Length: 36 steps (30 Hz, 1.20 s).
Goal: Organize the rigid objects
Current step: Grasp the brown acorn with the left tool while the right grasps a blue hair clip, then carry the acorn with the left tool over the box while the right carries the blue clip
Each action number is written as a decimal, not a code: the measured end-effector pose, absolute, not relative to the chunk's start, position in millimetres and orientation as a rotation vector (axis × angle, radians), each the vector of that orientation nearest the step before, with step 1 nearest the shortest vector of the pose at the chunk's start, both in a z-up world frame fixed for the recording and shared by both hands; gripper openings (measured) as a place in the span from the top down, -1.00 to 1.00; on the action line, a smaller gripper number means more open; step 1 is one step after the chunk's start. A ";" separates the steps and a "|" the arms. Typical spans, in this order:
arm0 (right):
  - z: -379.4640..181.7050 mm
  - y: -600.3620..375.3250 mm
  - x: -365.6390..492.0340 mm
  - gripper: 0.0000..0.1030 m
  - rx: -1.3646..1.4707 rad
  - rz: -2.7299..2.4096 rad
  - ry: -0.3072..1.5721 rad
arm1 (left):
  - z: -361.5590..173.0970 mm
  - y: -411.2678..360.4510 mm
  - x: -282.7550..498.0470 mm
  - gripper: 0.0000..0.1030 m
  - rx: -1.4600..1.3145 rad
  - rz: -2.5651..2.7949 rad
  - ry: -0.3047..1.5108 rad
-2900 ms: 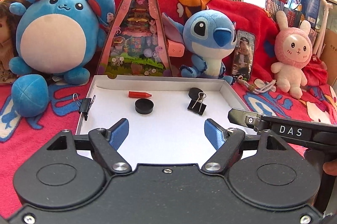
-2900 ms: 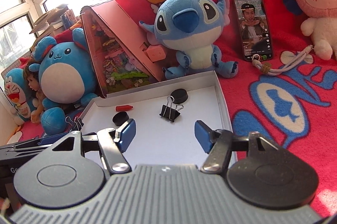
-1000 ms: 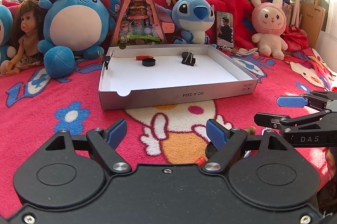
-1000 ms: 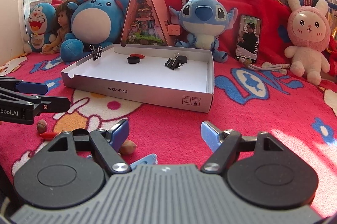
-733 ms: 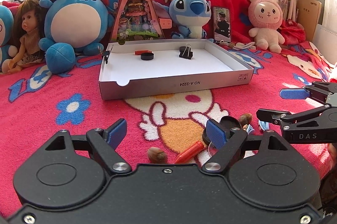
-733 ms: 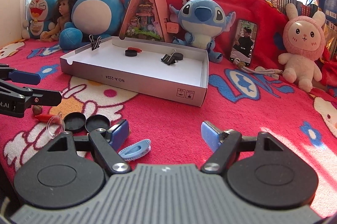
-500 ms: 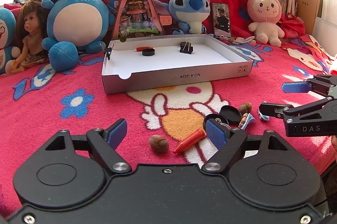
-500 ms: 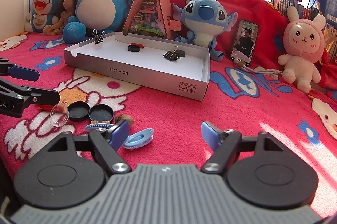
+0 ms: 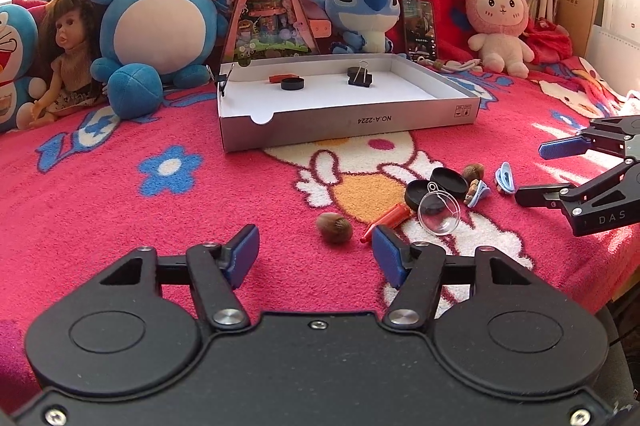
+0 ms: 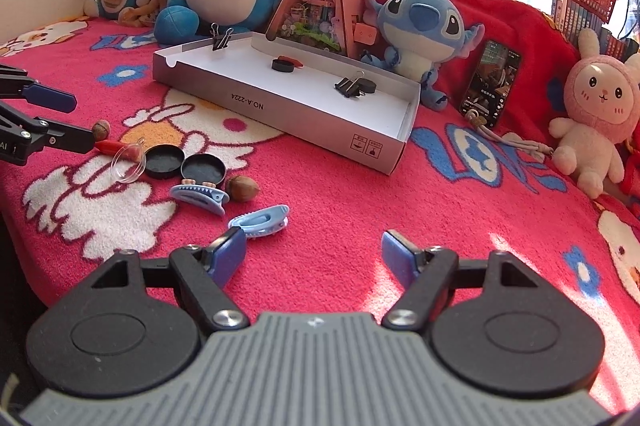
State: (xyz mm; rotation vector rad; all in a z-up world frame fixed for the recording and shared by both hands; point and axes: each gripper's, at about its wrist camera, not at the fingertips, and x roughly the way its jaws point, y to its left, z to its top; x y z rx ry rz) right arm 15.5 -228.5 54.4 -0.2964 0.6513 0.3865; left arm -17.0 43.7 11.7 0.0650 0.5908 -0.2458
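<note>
the left gripper (image 9: 314, 256) is hovering over the red blanket (image 9: 200, 226) with its jaws closing and nothing between them; a brown nut (image 9: 334, 227) is lying just beyond its tips, on the near side of the white box (image 9: 352, 121). the right gripper (image 10: 312, 256) is standing wide, holding nothing, with a blue hair clip (image 10: 260, 221) lying just beside its left finger, also on the near side of the box. the loose pile is lying on the blanket in front of the box's printed wall: an orange crayon (image 9: 386, 220), a clear plastic dome (image 9: 439, 213) leaning over it, two black round lids (image 10: 184, 165) touching each other, a second nut (image 10: 242, 188) beside them, and a second blue hair clip (image 10: 199, 198) touching that nut. inside the box a black lid (image 9: 291, 83) is sitting against a red crayon (image 9: 278, 78) toward its far wall, a black binder clip (image 9: 360, 77) is resting beside another black lid, and a further binder clip (image 10: 221, 39) is gripping the box's left wall. behind the box a triangular dollhouse (image 9: 272, 13), a blue round plush (image 9: 160, 25), a blue alien plush (image 9: 366, 13), a phone (image 9: 419, 27) and a pink bunny plush (image 9: 500, 21) are lining up; a doll (image 9: 68, 53) is sitting left of the box.
</note>
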 end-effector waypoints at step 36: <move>55.2 -216.2 32.8 0.21 -0.209 0.381 0.627 | 9.3 29.3 10.5 0.59 0.077 -0.196 0.546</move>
